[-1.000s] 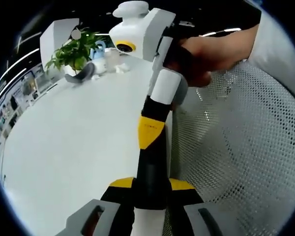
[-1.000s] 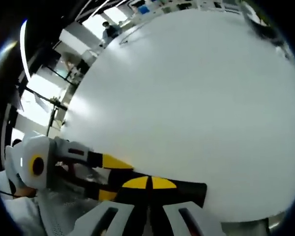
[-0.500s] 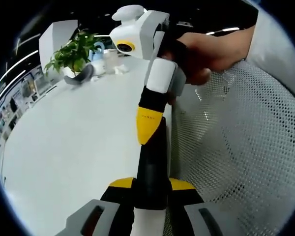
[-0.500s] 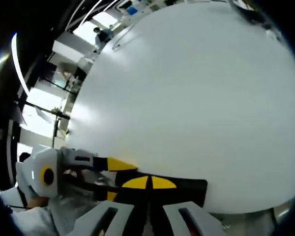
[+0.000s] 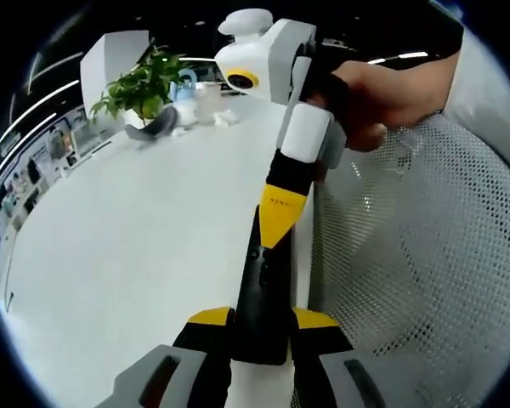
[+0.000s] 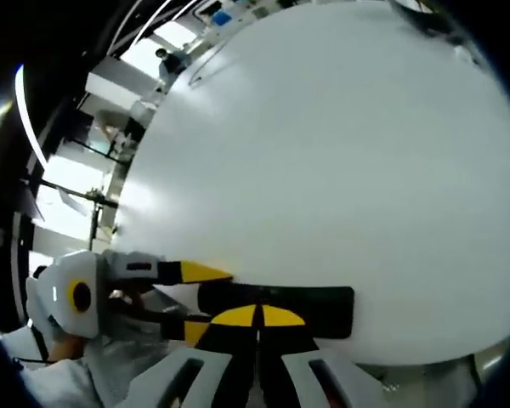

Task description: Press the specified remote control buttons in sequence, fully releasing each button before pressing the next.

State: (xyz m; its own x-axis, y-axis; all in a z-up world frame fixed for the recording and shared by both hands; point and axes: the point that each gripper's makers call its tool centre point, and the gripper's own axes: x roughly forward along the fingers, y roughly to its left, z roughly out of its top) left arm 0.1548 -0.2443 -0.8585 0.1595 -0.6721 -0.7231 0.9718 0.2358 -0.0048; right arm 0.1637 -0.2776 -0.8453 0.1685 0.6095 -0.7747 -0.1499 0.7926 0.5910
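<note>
Smooth matt white table (image 5: 136,229), glossy black plastic remote (image 5: 263,297), white mesh fabric (image 5: 416,255)

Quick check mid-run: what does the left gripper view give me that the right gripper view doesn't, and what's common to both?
Left gripper view: a potted plant, a white mesh chair, and the hand gripping the right tool, whose shut tip points at the remote. Right gripper view: bright windows beyond the table's edge. Shared: the white table, the black remote clamped in the left tool, and both tools.
</note>
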